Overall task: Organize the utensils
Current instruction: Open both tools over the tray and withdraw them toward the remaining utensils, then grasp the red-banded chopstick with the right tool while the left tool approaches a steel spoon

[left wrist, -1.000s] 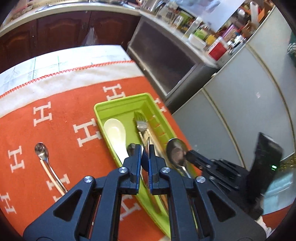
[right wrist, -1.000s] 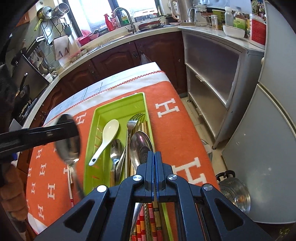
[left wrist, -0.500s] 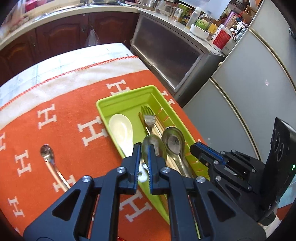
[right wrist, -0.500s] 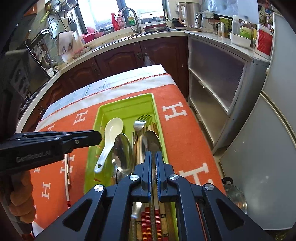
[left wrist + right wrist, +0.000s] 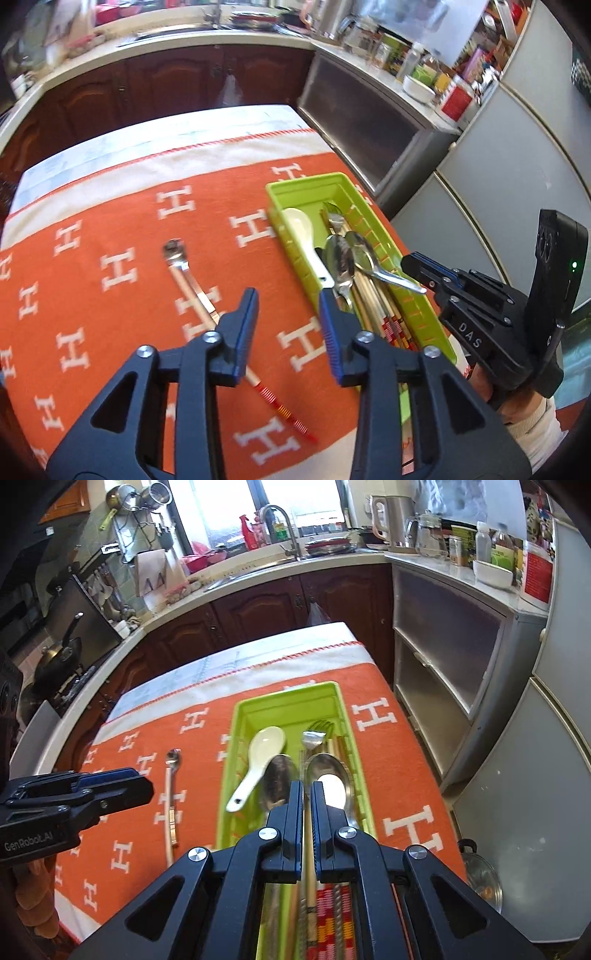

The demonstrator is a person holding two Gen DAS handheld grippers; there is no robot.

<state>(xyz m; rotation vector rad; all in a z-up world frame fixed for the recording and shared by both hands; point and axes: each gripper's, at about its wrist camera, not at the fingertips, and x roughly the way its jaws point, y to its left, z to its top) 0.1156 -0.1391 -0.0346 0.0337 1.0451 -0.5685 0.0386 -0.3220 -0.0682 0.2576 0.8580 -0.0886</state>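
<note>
One long-handled spoon [image 5: 192, 286] left outside the green tray [image 5: 295, 186], lying on the orange cloth [image 5: 110, 229] left of center, handle running down-right between the spread fingers of the left gripper [image 5: 288, 317]. Nearer to that gripper by far. Right gripper [image 5: 306, 794] over the tray, fingers nearly together, apparently gripping nothing.

The left gripper [image 5: 110, 786] body reads "GenRobot.AI" in the right wrist view. The right gripper [image 5: 417, 267] body carries "DAS" in the left wrist view. The orange cloth [image 5: 110, 236] bears repeated white "H" letters. Container labels on the counter are too blurred to read.
</note>
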